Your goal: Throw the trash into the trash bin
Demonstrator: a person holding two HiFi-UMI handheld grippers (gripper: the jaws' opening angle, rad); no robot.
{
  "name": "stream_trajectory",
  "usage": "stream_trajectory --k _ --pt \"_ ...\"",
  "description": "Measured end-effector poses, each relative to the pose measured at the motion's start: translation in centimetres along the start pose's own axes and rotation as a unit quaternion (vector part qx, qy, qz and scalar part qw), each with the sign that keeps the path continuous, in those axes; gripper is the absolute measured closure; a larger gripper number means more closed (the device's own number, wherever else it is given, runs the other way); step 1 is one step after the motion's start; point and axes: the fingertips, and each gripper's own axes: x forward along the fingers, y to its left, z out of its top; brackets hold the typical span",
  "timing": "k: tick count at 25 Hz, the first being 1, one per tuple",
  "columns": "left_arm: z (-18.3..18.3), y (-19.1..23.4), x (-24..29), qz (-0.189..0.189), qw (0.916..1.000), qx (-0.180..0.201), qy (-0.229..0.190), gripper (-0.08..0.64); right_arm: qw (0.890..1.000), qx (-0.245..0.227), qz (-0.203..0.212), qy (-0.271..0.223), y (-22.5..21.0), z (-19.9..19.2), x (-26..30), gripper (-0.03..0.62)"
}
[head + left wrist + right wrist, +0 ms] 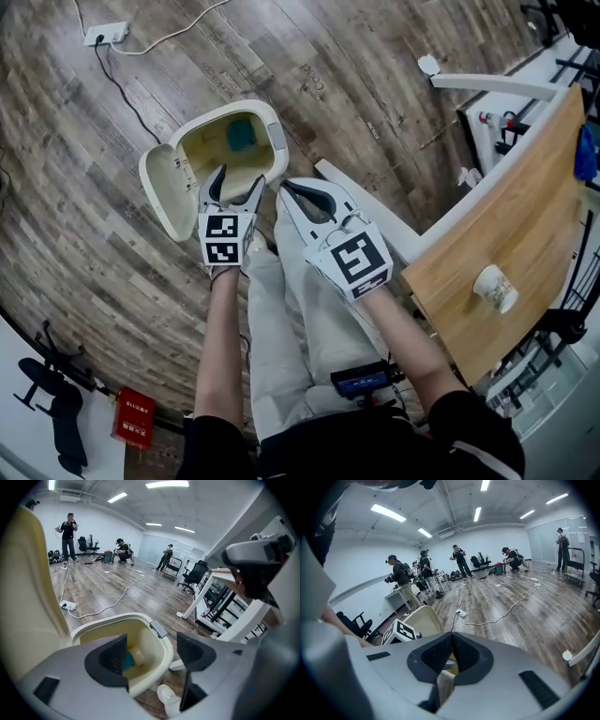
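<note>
Cream plastic trash bin [277, 141] is sitting with its lid [164, 192] open, just below and ahead of the left hand-held gripper [241, 176], whose jaws are standing apart with nothing between them. Teal trash [244, 136] is lying inside the bin. The right hand-held gripper [291, 187], just beside it, is holding its jaws pressed together.

Grey-brown wood planks cover the floor [309, 75]. In the head view a white power strip [105, 35] with its cable lies at eleven o'clock. A wooden tabletop [506, 244] on white legs stands at three o'clock, and a red box [134, 417] at seven. White walls [497, 541] and ceiling light strips [167, 484] enclose the hall.
</note>
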Motion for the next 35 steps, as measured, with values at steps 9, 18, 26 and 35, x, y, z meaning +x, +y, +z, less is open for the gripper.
stream_trajectory --k 9,18,26,35 --pt "8.9 -6.1 -12.1 -0.037 0.9982 0.015 -0.045 0.46 0.998 -0.04 -0.013 -0.037 5.2 9.3 -7.9 0.594" --pt "21.5 -16.2 -37.2 -0.061 0.9782 0.087 -0.178 0.552 0.993 -0.021 -0.022 -0.115 17.2 19.2 -21.7 0.594" --pt "27.8 -23.2 -50.1 -0.071 0.9462 0.145 -0.28 0.552 0.97 -0.097 0.006 -0.222 23.6 28.7 -31.7 0.594" --pt "30.2 -24.5 -56.2 -0.072 0.9244 0.19 -0.322 0.552 0.943 -0.15 0.042 -0.293 28.0 32.8 -35.0 0.594"
